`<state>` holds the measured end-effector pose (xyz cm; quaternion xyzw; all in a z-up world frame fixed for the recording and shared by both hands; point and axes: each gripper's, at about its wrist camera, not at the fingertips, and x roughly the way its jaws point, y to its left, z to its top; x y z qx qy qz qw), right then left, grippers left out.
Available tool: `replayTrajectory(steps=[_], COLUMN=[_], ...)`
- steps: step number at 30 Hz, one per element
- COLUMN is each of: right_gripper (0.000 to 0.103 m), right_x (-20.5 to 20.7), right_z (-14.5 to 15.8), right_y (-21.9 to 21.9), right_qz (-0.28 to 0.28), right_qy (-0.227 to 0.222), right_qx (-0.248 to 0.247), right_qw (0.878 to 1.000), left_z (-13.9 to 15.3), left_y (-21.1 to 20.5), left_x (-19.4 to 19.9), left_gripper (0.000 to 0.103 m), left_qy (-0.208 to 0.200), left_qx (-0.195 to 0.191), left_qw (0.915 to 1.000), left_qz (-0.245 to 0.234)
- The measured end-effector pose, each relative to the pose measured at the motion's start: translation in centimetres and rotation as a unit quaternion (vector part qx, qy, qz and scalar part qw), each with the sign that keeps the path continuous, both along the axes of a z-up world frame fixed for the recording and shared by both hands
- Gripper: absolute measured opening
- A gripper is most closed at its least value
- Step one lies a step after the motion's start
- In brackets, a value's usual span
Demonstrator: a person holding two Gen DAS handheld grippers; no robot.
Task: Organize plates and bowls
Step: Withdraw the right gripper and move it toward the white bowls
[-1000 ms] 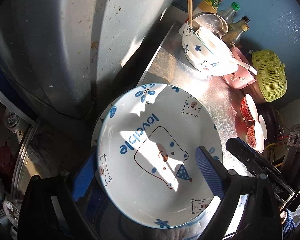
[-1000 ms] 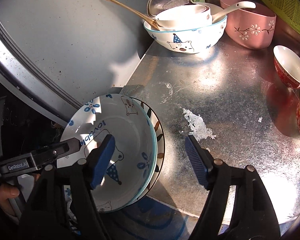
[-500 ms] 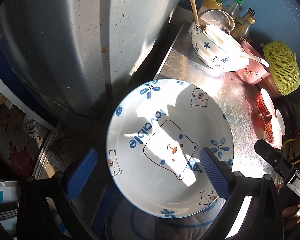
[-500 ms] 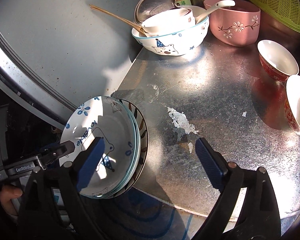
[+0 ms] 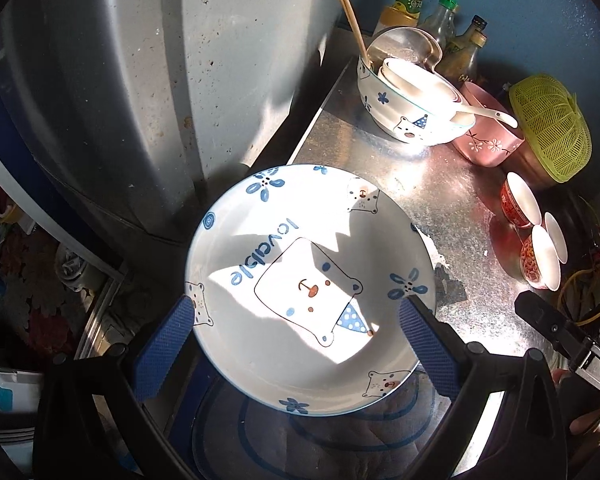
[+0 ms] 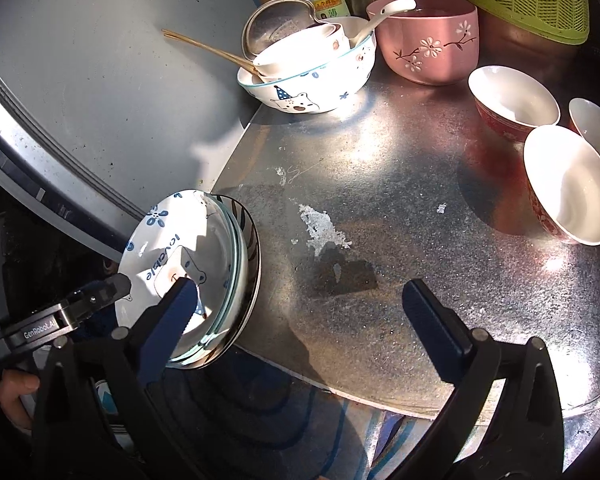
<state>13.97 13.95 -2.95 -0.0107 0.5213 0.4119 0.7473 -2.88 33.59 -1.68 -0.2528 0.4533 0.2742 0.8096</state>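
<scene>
The right gripper (image 6: pixel 300 316) has just been opening and is now spread wide with nothing between its jaws, so its share of the stacking looks finished. The left gripper (image 5: pixel 296 344) also stands spread around the glossy bear plate (image 5: pixel 312 288), apparently untouched; it rests on a 2nd plate at the metal counter's (image 6: pixel 400 200) 8 o'clock corner.

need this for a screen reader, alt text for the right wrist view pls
Open right tongs hover over a bare patch of metal counter; at left, bear-print plates hang off its edge by the left tongs. Behind: stacked bowls, pink bowl, red bowls.
</scene>
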Motion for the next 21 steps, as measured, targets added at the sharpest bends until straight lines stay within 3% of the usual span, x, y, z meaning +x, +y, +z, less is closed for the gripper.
replayTrajectory(steps=[21], right_gripper=[0.103], right_x=[2.6], right_z=[-0.2], right_y=[-10.9], right_qz=[-0.091], right_qy=[0.004], right_qx=[0.004], right_qw=[0.996], left_z=[0.9], left_y=[-8.4], left_x=[6.1], left_gripper=[0.102], left_qy=[-0.001], left_qx=[0.012], left_qw=[0.9959], left_qz=[-0.090])
